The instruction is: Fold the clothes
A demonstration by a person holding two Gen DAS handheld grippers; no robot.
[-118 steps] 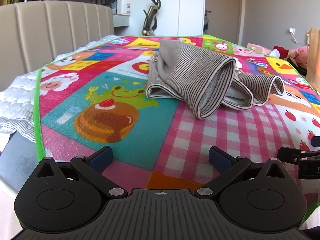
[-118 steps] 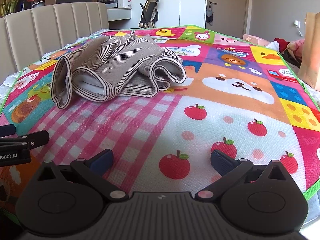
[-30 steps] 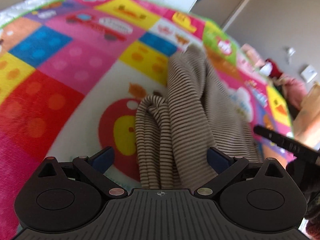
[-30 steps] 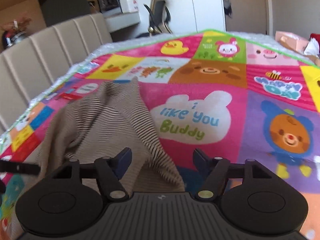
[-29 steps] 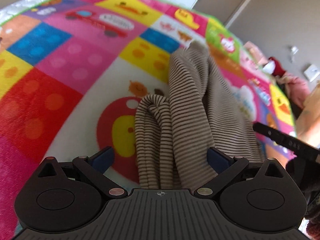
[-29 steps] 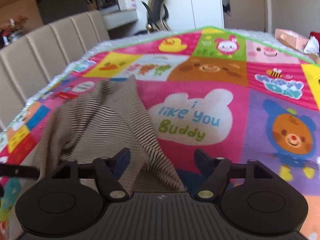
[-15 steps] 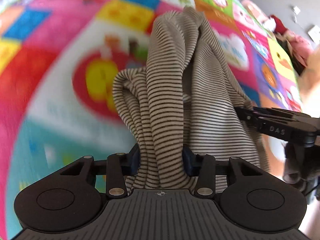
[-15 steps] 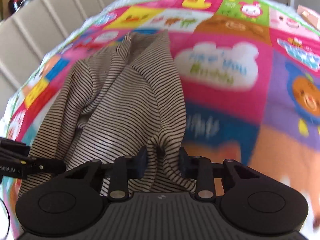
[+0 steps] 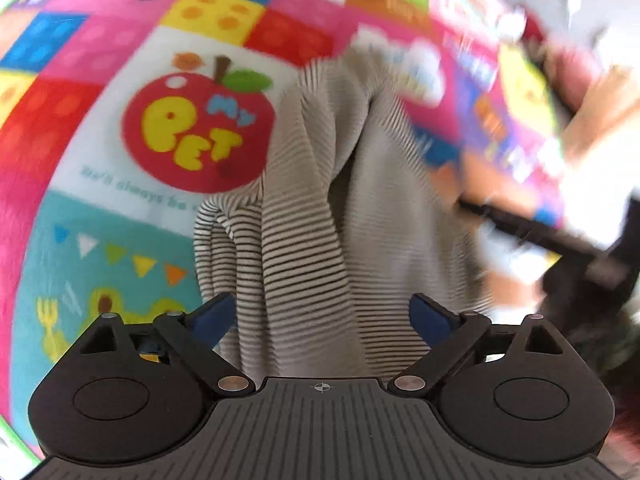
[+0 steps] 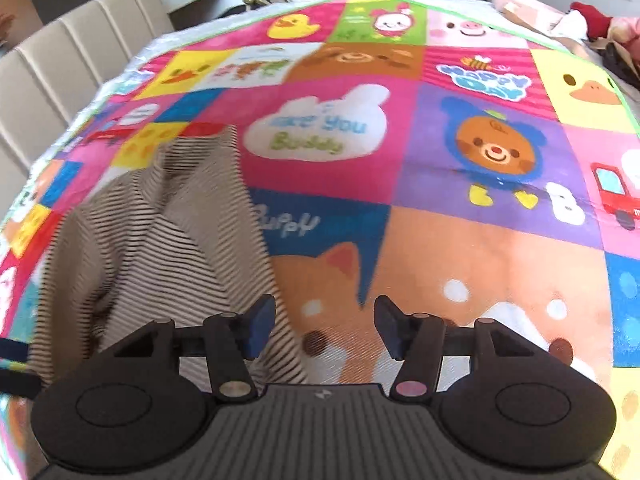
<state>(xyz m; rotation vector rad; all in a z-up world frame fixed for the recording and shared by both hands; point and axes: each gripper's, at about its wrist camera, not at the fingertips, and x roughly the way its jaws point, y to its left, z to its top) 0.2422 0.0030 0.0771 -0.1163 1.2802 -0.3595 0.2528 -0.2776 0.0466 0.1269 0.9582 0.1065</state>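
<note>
The left gripper has its jaws spread wide, the striped garment bunched between them toward 12 o'clock on the cartoon play mat. The right gripper is also apart, the garment at its 9 o'clock.

We see a beige garment with thin dark stripes lying crumpled in soft folds on the colourful cartoon mat.
</note>
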